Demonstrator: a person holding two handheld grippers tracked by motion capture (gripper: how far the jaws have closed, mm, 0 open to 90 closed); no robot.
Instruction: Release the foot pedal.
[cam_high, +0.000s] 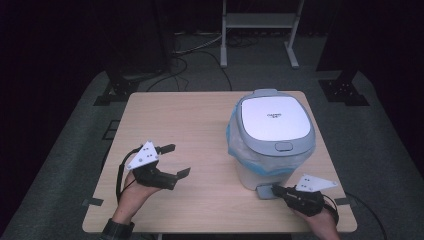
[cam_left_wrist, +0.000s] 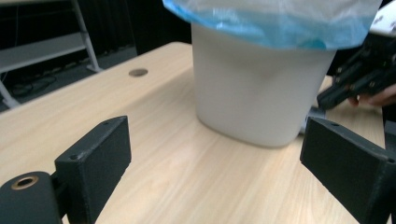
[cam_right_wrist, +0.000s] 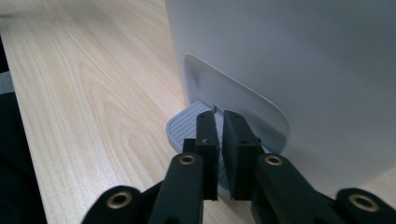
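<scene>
Bin: a white pedal bin stands on the right half of the desk, upright, with its grey-rimmed white lid down.
Liner: a blue plastic bag is fitted inside, its edge folded out under the lid rim; what the bin holds cannot be told with the lid closed.
Pedal: a grey ribbed foot pedal juts from a recess at the base of the bin on the near side.
Right gripper: the right gripper lies low at the near right of the desk, its tips over the pedal; the fingers are drawn nearly together with a thin gap, nothing seen between them; whether they press the pedal cannot be told.
Left gripper: the left gripper sits at the near left, well apart from the bin, aimed toward it; fingers spread wide and empty.
Left gripper view: shows the bin's plain white wall, the bag's blue hem above it, and the other gripper beside the base.
Right gripper view: shows the pedal ribs and recess close up.
High view: shows the lid's top and its front latch.
</scene>
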